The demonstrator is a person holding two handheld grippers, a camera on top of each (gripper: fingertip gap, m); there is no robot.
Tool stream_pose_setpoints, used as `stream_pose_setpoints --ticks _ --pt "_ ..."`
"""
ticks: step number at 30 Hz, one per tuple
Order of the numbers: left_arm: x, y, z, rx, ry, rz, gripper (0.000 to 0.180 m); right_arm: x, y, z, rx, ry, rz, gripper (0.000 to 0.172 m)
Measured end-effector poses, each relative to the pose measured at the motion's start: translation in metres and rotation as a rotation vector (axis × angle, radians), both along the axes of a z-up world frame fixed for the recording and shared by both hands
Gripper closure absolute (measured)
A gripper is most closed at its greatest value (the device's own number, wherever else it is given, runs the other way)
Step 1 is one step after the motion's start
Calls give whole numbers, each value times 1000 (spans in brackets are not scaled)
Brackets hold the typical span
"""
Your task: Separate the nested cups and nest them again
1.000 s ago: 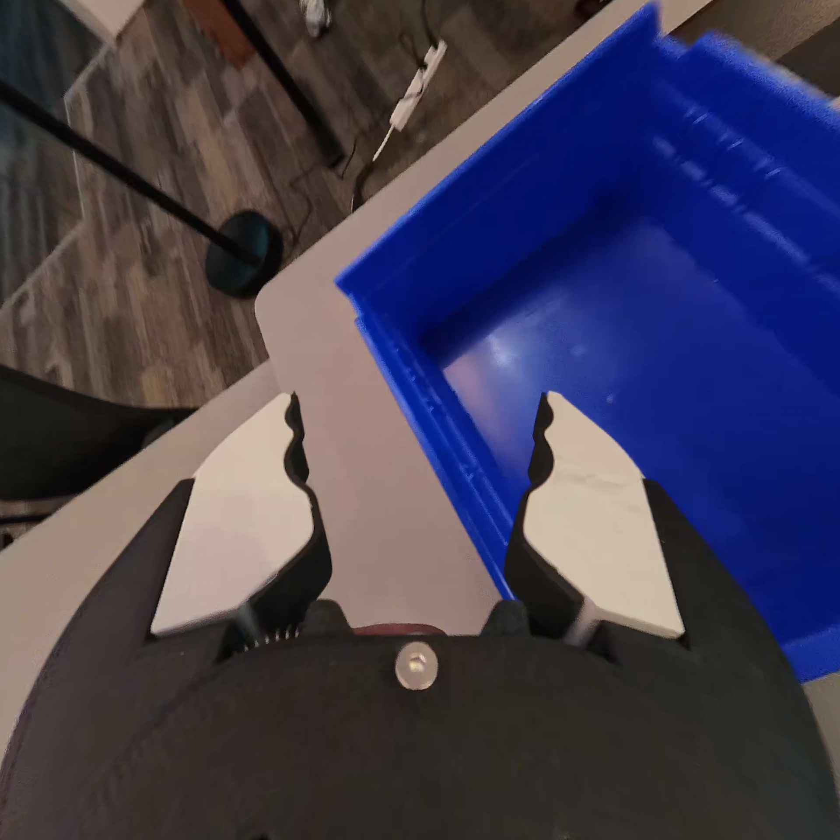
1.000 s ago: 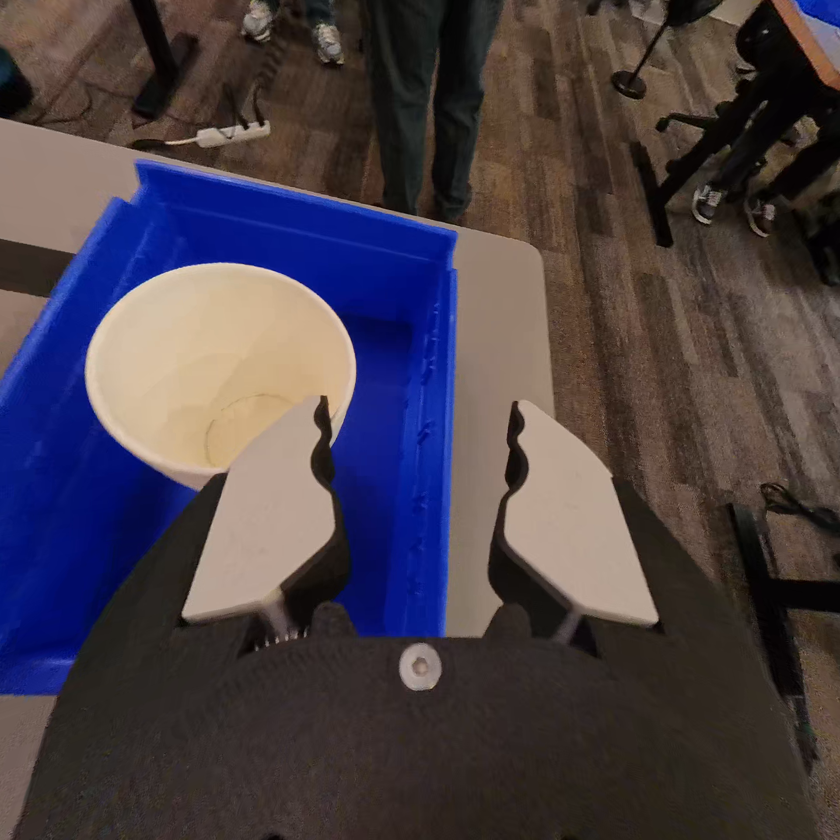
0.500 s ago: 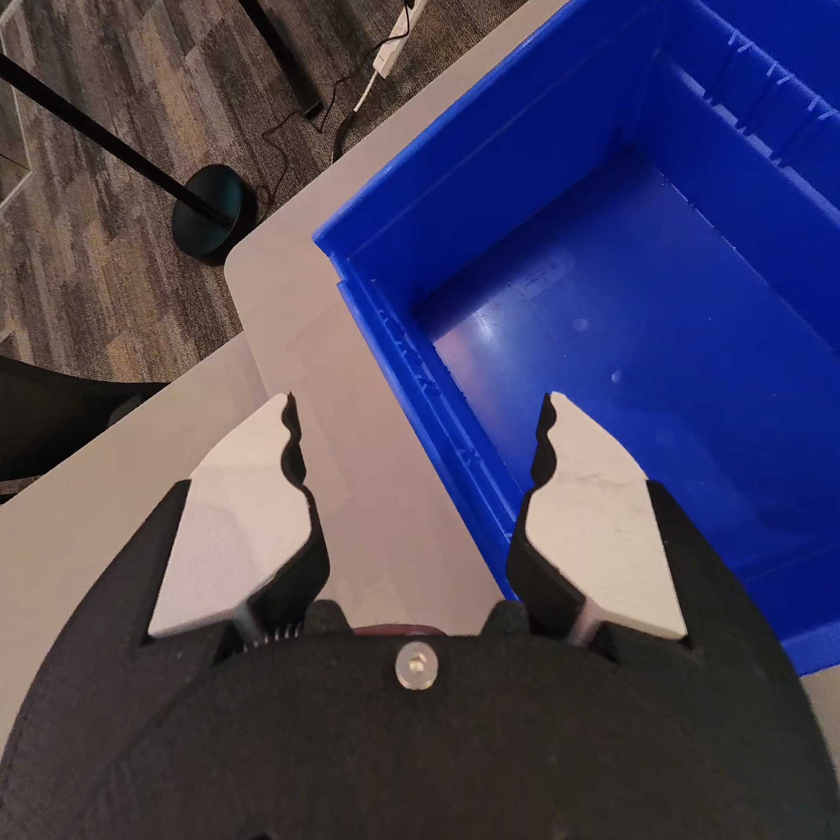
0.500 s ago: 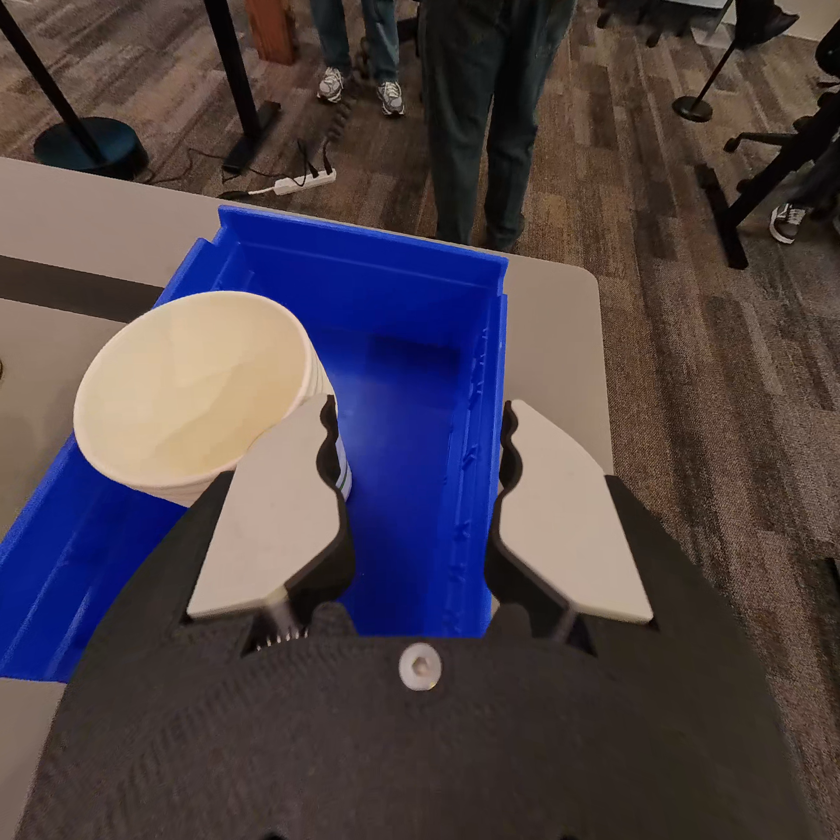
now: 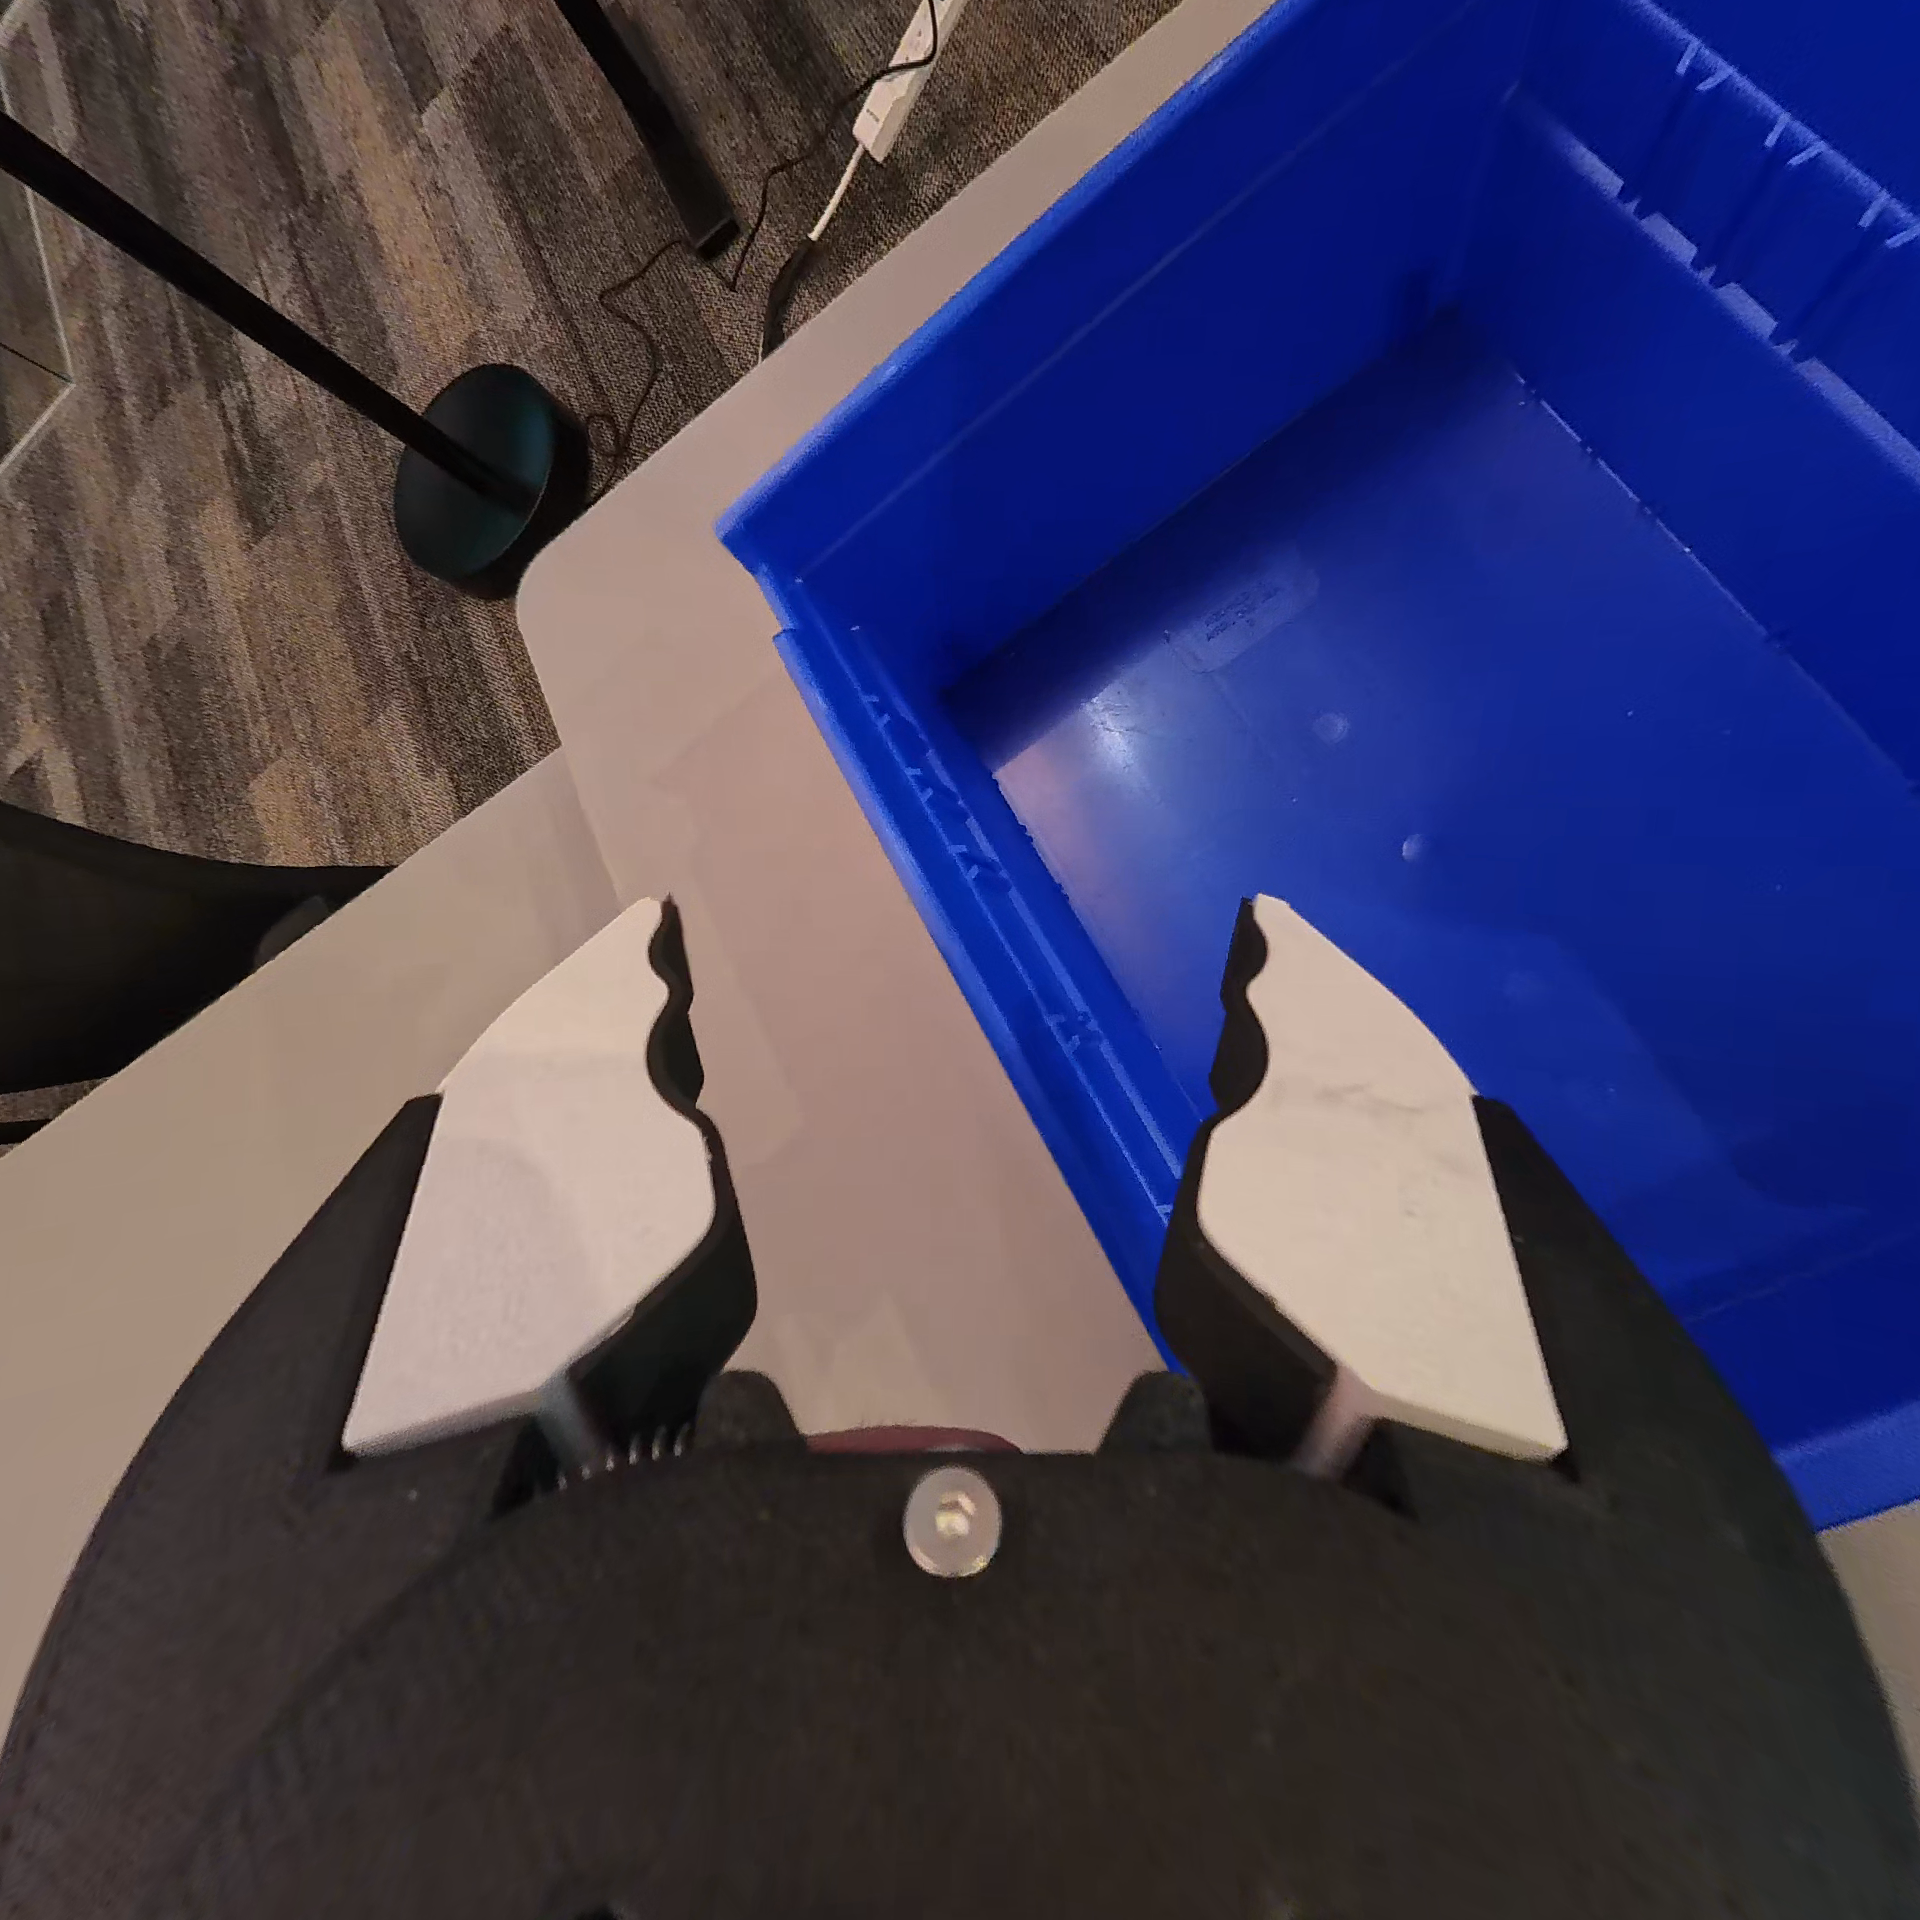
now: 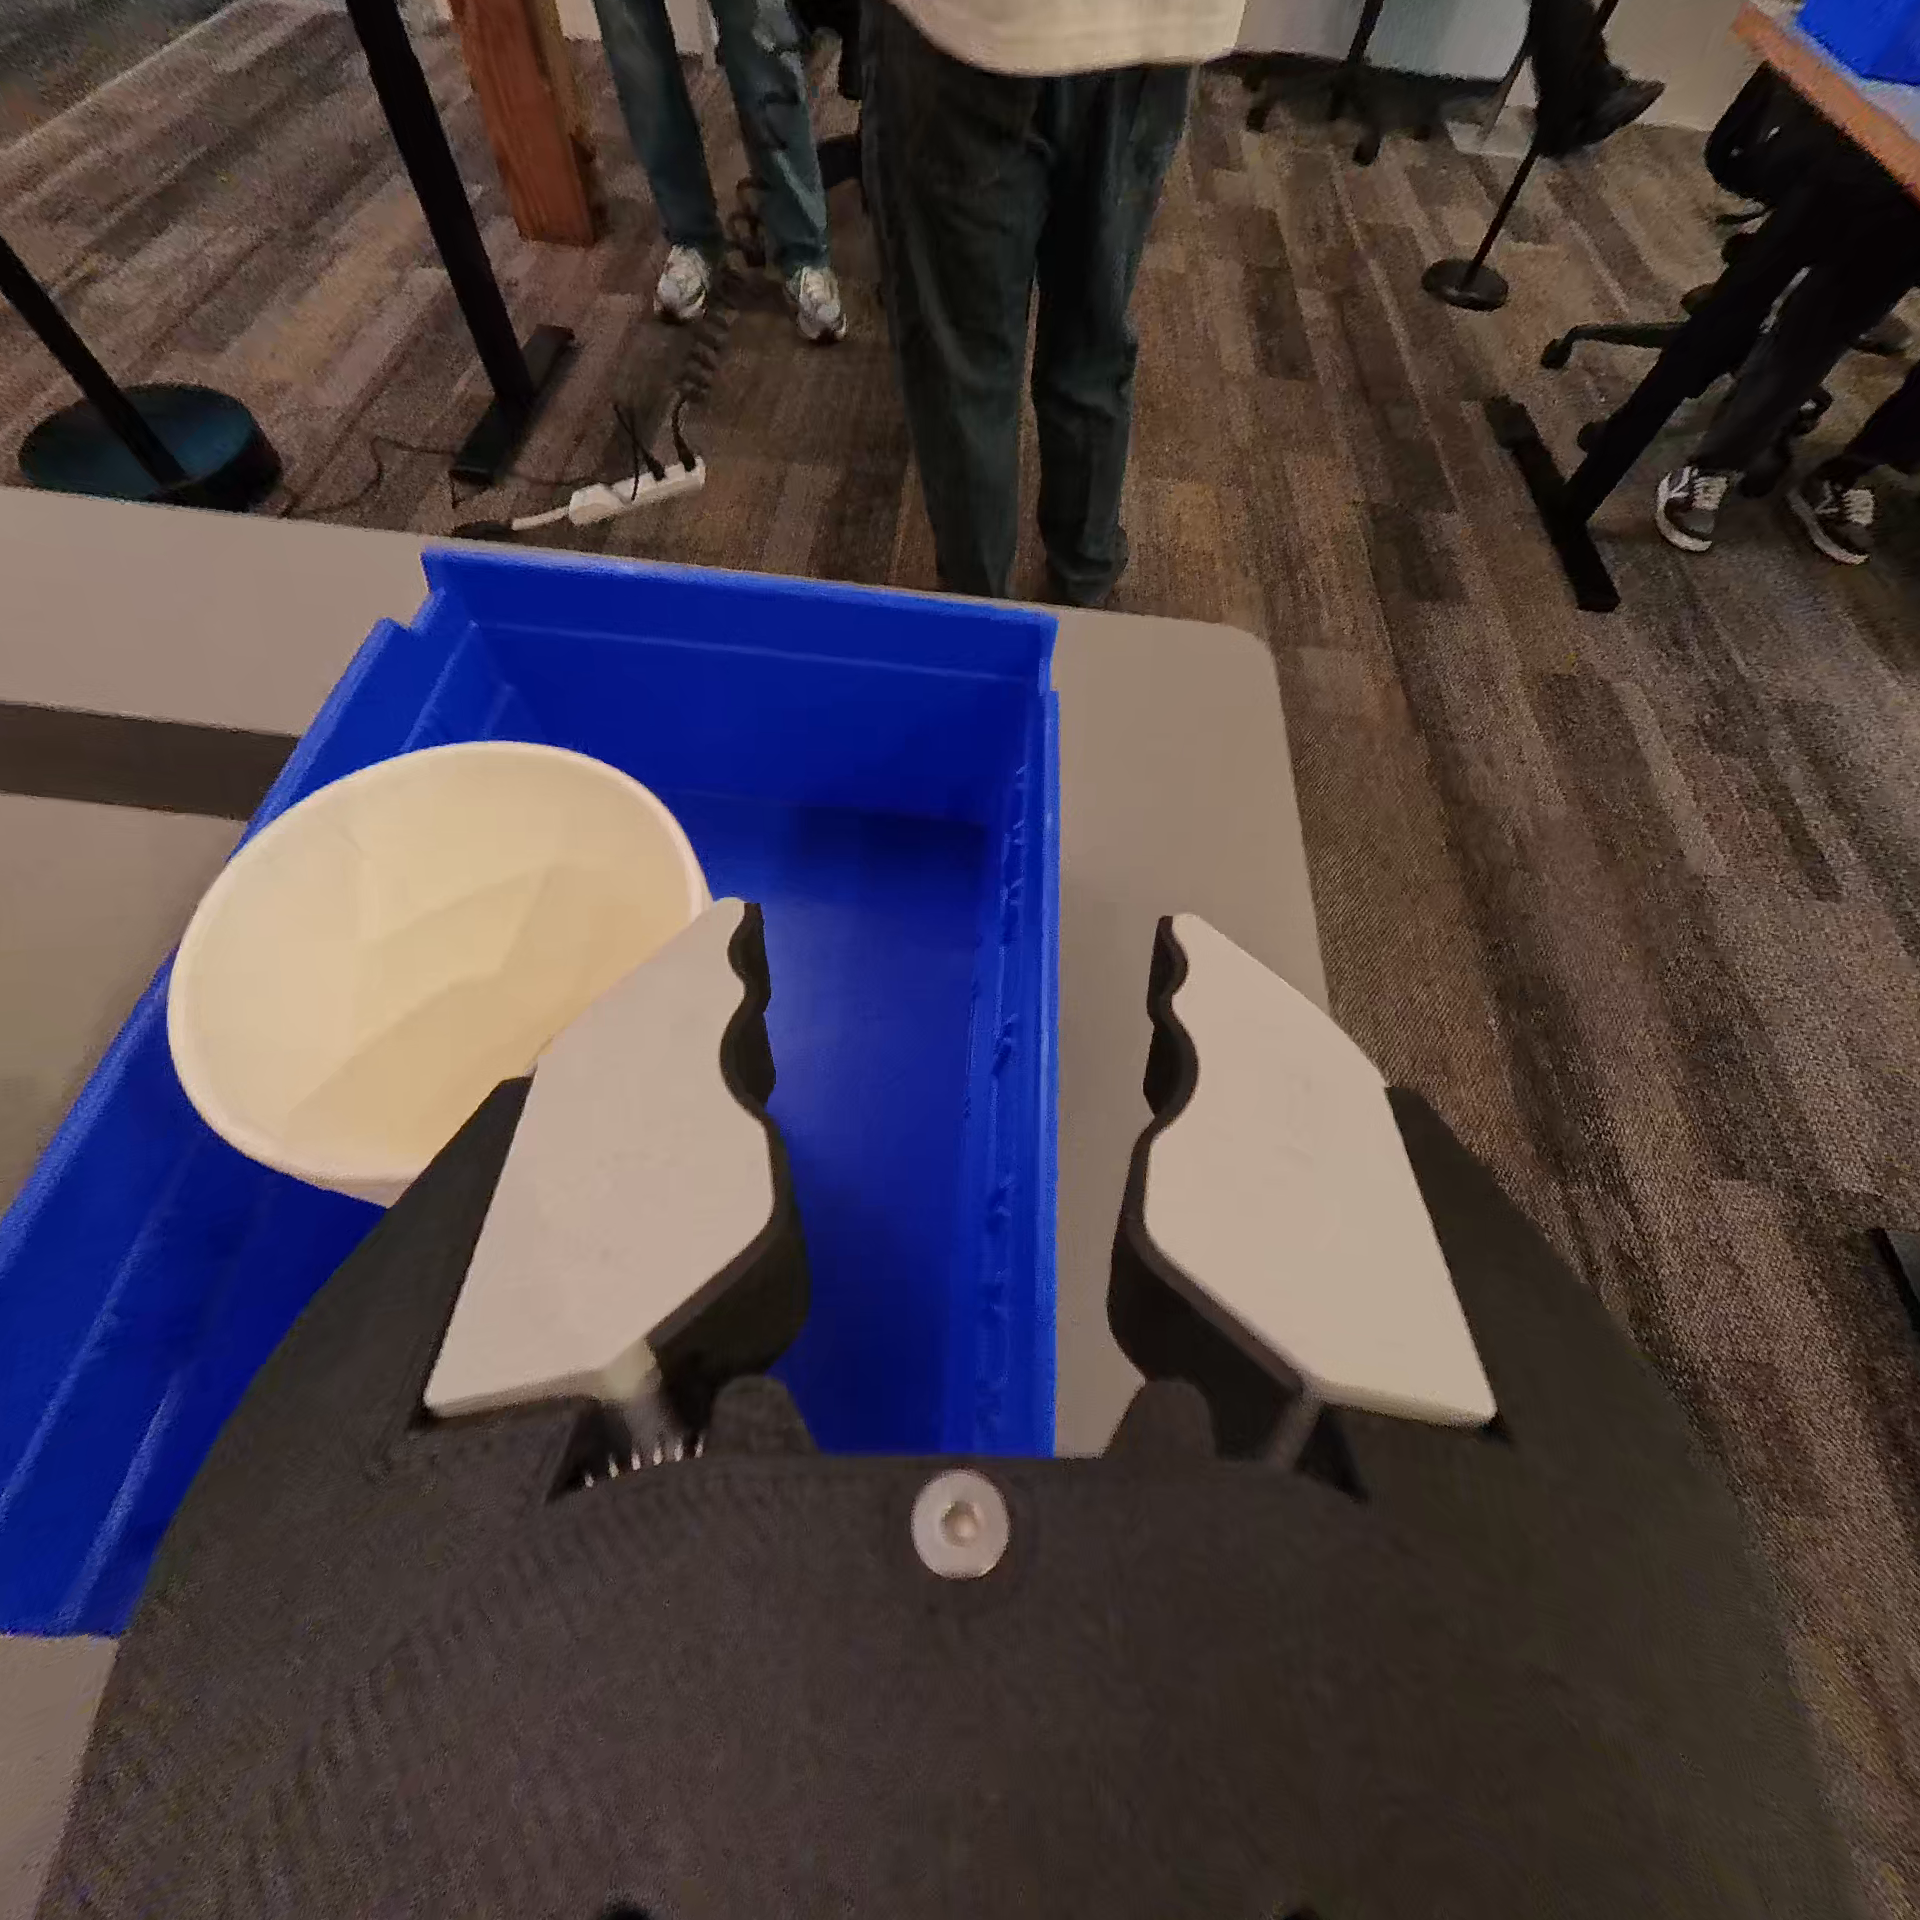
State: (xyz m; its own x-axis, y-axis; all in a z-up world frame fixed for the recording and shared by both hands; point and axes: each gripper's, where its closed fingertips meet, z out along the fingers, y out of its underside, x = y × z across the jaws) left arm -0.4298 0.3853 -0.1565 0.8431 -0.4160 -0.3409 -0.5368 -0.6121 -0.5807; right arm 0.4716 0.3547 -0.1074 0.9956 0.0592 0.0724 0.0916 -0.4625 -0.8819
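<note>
Grey tabletop supports a blue plastic bin, with striped carpet flooring beyond the table edge. Right gripper: jaws apart, nothing between the pads; bin floor and the bin's right wall lie below the gap. White paper cup: just left of the left finger, tilted with its mouth toward the camera, over the bin's left part; the finger overlaps its rim in view, and contact cannot be judged. Ahead of the bin's far wall: a white power strip on the floor, black stanchion posts, and the legs of standing persons. Left gripper: jaws wide apart and bare; left finger over the tabletop, right finger over the bin interior, the bin's rim crossing the gap. Farther ahead-left, a round stanchion base.
</note>
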Motion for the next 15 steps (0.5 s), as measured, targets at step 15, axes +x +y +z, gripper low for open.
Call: stream_pose_setpoints --ticks 15 --pt "2 -24 -22 -190 -87 -20 96 23 -32 -87 -499 -45 82 115"
